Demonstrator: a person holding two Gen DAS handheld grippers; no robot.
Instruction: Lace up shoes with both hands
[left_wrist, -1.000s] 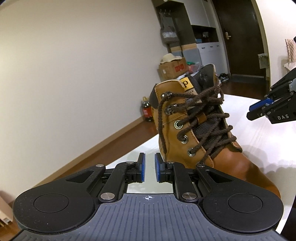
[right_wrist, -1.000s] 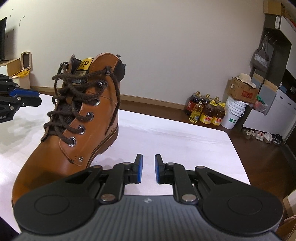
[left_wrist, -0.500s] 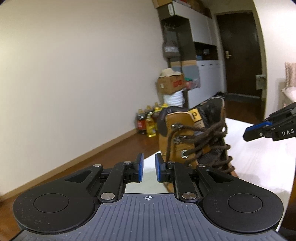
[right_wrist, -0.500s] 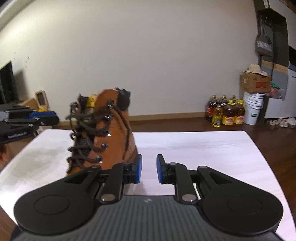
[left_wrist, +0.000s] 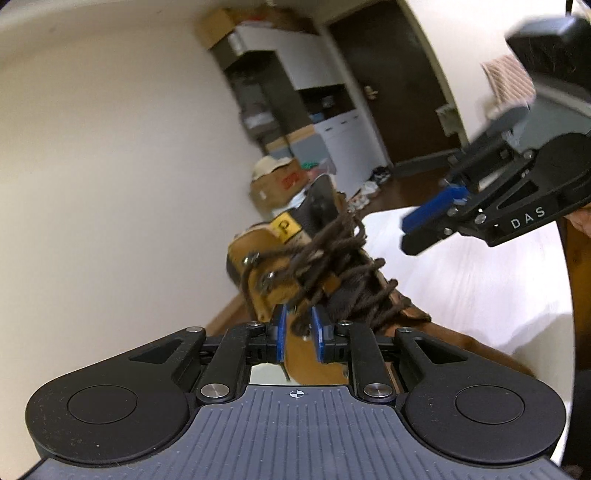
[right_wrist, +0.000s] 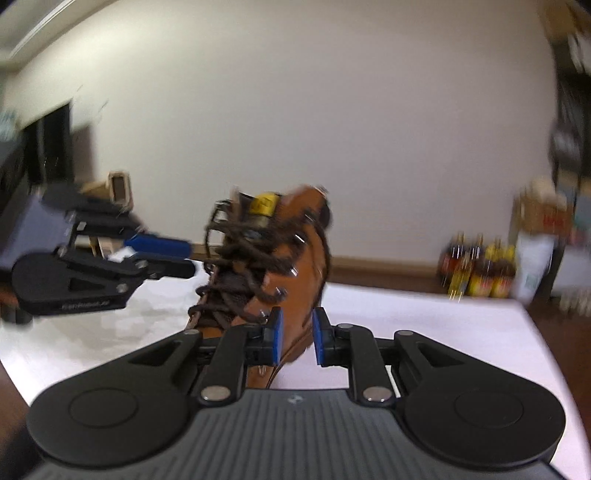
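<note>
- Left tongs (left_wrist: 298, 334) stand apart with nothing pressed between the blue pads; their jaws have just been opening. A strand of the brown lace (left_wrist: 332, 266) shows in the gap, but blur makes it impossible to tell whether it lies between the pads or beyond them.
- Right tongs (right_wrist: 295, 334) are also apart and empty, the jaws a little wider than a second ago. In the left wrist view they sit at about 2 o'clock, up above the toe side of the boot and clear of it.
- Seen from the right wrist, the left tongs come in from 9 o'clock, their tips close to the laces near the top of the boot; contact cannot be judged.
- The tan boot (right_wrist: 295, 266) stands upright on the white worktop (right_wrist: 424, 317), at about 12 o'clock from both pairs of tongs, its yellow tongue label (left_wrist: 284, 226) facing up.
- Progress, as I judge it: the lace already crisscrosses the eyelets up the front and reaches the upper hooks, so the threading looks largely done.
- What seems left is to catch the loose ends hanging near the collar, draw them tight and tie them. No bow or knot is visible, though blur hides detail.
- Neither pair of tongs holds a lace end yet, so the tying step has not begun.
</note>
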